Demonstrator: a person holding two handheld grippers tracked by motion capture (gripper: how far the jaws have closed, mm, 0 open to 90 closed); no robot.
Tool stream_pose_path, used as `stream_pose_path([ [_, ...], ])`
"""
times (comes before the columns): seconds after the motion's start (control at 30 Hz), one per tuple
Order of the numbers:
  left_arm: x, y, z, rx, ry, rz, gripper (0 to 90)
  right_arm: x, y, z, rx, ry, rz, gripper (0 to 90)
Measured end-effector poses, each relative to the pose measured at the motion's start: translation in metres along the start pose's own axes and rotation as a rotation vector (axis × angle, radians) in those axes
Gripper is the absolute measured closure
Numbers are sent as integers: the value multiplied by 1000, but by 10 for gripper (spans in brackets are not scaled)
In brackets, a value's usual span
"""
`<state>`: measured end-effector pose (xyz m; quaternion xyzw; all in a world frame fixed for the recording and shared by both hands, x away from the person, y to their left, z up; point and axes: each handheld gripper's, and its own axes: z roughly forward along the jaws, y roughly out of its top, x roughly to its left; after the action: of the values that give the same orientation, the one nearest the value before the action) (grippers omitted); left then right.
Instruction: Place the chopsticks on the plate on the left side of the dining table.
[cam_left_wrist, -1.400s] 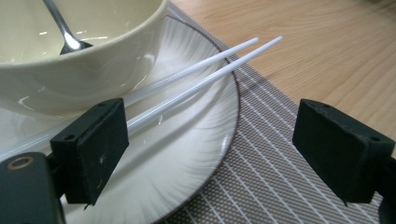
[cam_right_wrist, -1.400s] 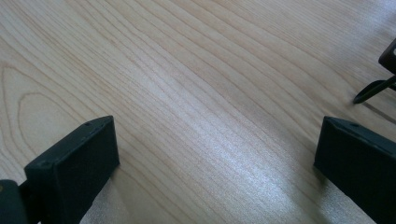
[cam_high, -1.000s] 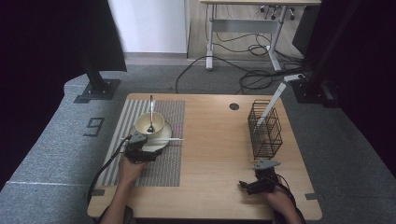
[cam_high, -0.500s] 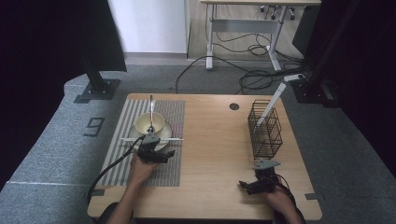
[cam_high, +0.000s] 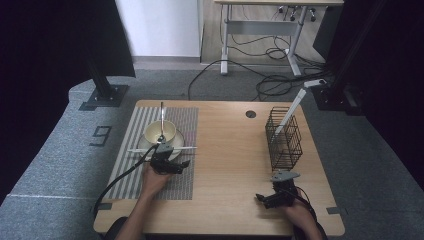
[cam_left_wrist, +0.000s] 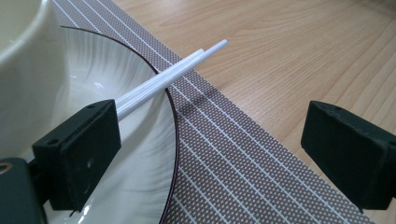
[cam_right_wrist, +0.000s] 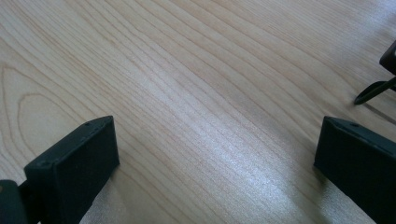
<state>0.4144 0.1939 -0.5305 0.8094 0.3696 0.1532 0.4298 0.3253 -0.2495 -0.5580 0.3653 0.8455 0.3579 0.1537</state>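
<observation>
Left gripper view puts the left gripper (cam_left_wrist: 210, 154) low over the plate (cam_left_wrist: 135, 154), jaws wide apart with nothing between them. The chopsticks (cam_left_wrist: 173, 74) lie just beside its near jaw, across the plate's rim with their tips out over the mat (cam_left_wrist: 233, 154). My guess is that this is an approach for picking them up: the overhanging ends leave room beneath for a jaw to get under, and the open jaws are held level with them.

In the high view the chopsticks (cam_high: 162, 148) rest crosswise on the plate in front of the bowl (cam_high: 160, 131), which sits on the plate with a spoon (cam_high: 161, 117) standing in it, handle leaning away from the person. The place setting sits on the mat at the left of the surface (cam_high: 225, 150); a wire basket (cam_high: 283, 137) holding one long white utensil stands well apart at the right, probably the holder for cutlery.

The right gripper (cam_high: 272, 197) rests near the front edge, jaws apart and empty, likely just parked.

Count: two chopsticks, one plate, one bowl, one spoon, one mat, one basket, two grippers.
</observation>
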Motion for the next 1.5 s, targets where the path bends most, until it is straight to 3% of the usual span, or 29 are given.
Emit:
stream_pose_path([
  [0.17,6,-5,-20,-45,12,-50,40,0,0,0,0,0,0,0],
  [0.37,23,-18,-50,-81,80,-112,22,0,0,0,0,1,0,0],
  [0.6,53,-35,-79,-106,207,-179,4,0,0,0,0,1,0,0],
  [0.8,73,-47,-94,-143,280,-235,0,1,0,0,1,2,1,0],
  [1.1,89,-54,-89,-96,319,-222,0,0,0,0,0,2,0,0],
  [1.5,92,-55,-76,-57,292,-214,0,1,0,0,1,2,1,0],
])
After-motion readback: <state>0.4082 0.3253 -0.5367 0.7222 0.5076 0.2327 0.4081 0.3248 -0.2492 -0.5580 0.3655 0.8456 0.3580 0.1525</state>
